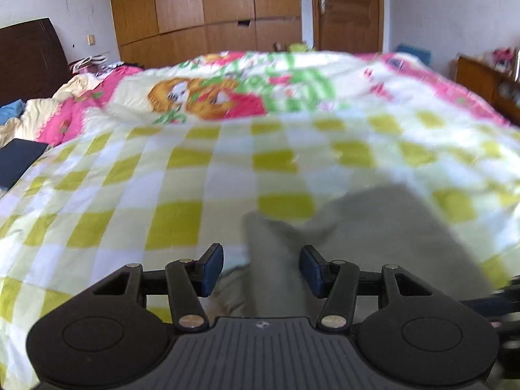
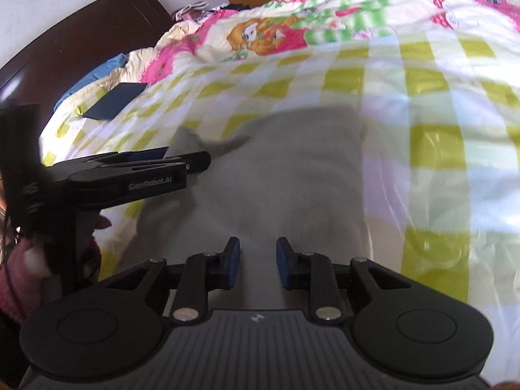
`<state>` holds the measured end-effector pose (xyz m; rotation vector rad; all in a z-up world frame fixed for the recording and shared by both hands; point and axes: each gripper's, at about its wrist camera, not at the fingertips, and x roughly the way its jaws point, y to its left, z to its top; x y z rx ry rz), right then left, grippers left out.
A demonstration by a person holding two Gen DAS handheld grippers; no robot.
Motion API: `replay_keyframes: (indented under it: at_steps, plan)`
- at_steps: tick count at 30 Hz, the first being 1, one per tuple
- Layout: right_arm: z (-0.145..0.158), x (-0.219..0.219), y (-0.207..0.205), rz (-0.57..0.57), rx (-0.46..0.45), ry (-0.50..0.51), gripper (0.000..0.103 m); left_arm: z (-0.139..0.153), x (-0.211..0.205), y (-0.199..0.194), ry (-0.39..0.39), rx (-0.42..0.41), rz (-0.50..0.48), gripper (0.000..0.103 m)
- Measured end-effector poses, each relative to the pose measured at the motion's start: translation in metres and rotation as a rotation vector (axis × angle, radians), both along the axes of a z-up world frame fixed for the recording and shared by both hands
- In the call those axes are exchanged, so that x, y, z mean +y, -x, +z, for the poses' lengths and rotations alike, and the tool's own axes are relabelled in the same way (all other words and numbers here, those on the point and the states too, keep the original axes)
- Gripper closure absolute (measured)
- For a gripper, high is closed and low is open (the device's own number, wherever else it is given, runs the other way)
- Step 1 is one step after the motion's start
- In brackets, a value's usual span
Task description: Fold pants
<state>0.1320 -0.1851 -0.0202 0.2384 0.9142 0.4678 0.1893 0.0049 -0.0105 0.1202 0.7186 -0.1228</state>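
Grey pants [image 2: 286, 175] fill the lower centre on the checked bedspread [image 2: 422, 104], running away between the spread right gripper [image 2: 257, 265] and spread left gripper [image 1: 261, 268].

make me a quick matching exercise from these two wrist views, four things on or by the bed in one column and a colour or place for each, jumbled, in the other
Column 1
1. soft grey pants
2. flat dark blue rectangular book-like object
3. checked bed cover
4. wooden wardrobe

Column 2
A. against the far wall, brown
B. yellow-green and white squares
C. lying near the dark headboard end of the bed
D. spread in front of both grippers, plain grey

Pairs: 1-D, 2-C, 3-B, 4-A
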Motion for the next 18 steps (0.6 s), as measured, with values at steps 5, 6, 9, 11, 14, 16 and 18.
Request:
replay_keyframes:
  at_steps: [5,6,9,11,14,16,18]
  plan:
    - [-0.002,-0.018,0.028,-0.057,-0.004,-0.044,0.078,-0.013,0.02,0.017,0.037,0.032,0.061,0.03]
    - [0.002,-0.02,0.033,-0.076,-0.029,-0.034,0.077,-0.007,0.018,0.025,0.018,0.011,0.069,0.03]
    - [0.002,-0.025,0.04,-0.119,-0.031,-0.03,0.075,0.012,0.015,0.054,-0.031,-0.075,0.093,0.03]
    - [0.001,-0.024,0.047,-0.124,-0.031,-0.017,0.075,0.021,0.016,0.075,-0.015,-0.112,0.089,0.031]
    - [0.001,-0.013,0.056,-0.1,-0.048,0.019,0.068,0.011,0.009,0.086,-0.092,-0.066,0.066,0.03]
    - [0.005,-0.007,0.059,-0.107,-0.049,0.022,0.066,-0.004,0.01,0.084,-0.122,-0.001,0.07,0.03]
    - [0.012,-0.002,0.066,-0.102,-0.079,0.019,0.066,-0.001,0.016,0.089,-0.092,0.003,0.092,0.03]
